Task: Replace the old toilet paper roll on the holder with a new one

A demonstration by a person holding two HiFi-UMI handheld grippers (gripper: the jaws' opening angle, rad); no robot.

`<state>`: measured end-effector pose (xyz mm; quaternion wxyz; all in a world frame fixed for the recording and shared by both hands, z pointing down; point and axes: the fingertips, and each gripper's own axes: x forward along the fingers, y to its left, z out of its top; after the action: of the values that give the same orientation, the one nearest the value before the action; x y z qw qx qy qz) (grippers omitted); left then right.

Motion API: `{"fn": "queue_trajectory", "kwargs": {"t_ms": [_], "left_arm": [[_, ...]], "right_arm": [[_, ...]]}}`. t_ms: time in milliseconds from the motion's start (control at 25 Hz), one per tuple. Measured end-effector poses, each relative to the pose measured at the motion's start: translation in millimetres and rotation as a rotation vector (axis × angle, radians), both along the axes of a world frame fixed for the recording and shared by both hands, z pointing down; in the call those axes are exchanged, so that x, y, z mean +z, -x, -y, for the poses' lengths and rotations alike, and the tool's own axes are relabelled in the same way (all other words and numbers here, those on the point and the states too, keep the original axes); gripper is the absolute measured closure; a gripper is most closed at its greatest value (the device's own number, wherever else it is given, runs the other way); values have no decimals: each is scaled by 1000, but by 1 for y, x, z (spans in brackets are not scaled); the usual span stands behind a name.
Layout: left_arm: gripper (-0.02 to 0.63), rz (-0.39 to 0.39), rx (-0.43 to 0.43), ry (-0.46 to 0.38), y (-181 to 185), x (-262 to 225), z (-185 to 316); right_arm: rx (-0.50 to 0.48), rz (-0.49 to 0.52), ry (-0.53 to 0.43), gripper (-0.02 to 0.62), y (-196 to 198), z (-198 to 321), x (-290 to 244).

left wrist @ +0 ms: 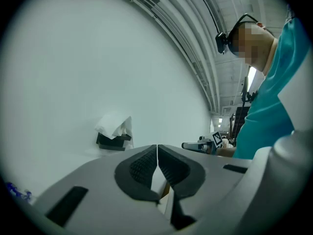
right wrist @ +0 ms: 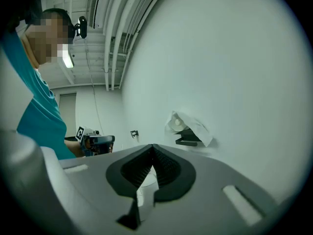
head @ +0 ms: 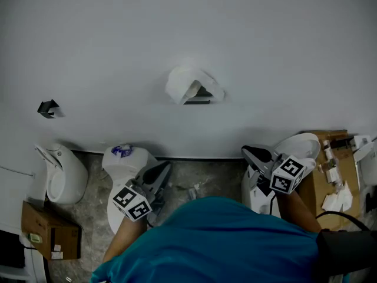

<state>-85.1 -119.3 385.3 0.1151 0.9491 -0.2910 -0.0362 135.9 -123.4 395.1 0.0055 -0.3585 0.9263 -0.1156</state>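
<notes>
A white toilet paper roll point(head: 187, 85) with a loose, crumpled tail hangs on a black holder point(head: 199, 99) on the white wall. The roll point(left wrist: 115, 126) also shows in the left gripper view, and the roll point(right wrist: 184, 125) in the right gripper view. My left gripper point(head: 164, 168) is low and left of the roll, well short of it, pointing at the wall. Its jaws are shut with nothing between them point(left wrist: 157, 146). My right gripper point(head: 248, 151) is low and right of the roll, equally far off. It is shut and empty too point(right wrist: 152, 146).
White toilets stand on the floor along the wall: one at the left point(head: 62, 173), one behind my left gripper point(head: 126, 158), one at the right point(head: 300, 148). Cardboard boxes sit at the far left point(head: 50, 233) and right point(head: 337, 175). A small black hook point(head: 49, 108) is on the wall.
</notes>
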Motion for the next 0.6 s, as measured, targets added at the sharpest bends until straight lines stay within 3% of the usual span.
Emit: {"fn": "queue_trajectory", "kwargs": {"t_ms": [240,600], "left_arm": [[592,-29,1,-17,17,-2,50],[591,-37,178,-109,46,-30,156]], "right_arm": [[28,-12,26,592,12,43,9],[195,-57,-1,592,46,120,-17]]}}
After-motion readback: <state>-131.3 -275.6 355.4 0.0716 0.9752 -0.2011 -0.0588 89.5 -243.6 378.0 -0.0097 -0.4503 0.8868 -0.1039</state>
